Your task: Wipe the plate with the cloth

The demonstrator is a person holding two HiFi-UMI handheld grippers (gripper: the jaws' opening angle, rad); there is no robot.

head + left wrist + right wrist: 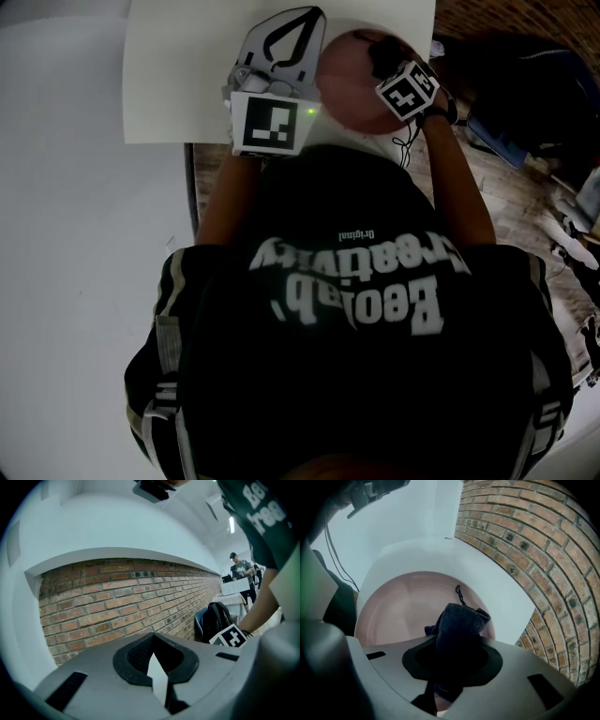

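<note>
Shirt print, upside down in the head view: "Creativity" and small "Original"; the big word below is not clearly legible. Black-and-white square markers on both tool cubes.

Right tool [452, 665] is clamped on a dark cloth [459, 625]. The cloth is bunched through the jaws and sticks out past the tips, with a thin dark thread trailing off its far end. The cloth end sits over the pink plate [403, 606], inside the rim on the far right part; can't tell whether it actually touches. In the head view the right tool [382, 58] is over the plate [347, 89].

Plate lies on the white bench [187, 75], at its near right corner, by the brick wall [543, 545].

Left tool [154, 660]: jaws pressed together at the tips, nothing gripped, only a pale sliver showing in the slit. It points at the brick wall [117, 602]. In the head view the left tool [298, 33] is over the bench just left of the plate.
</note>
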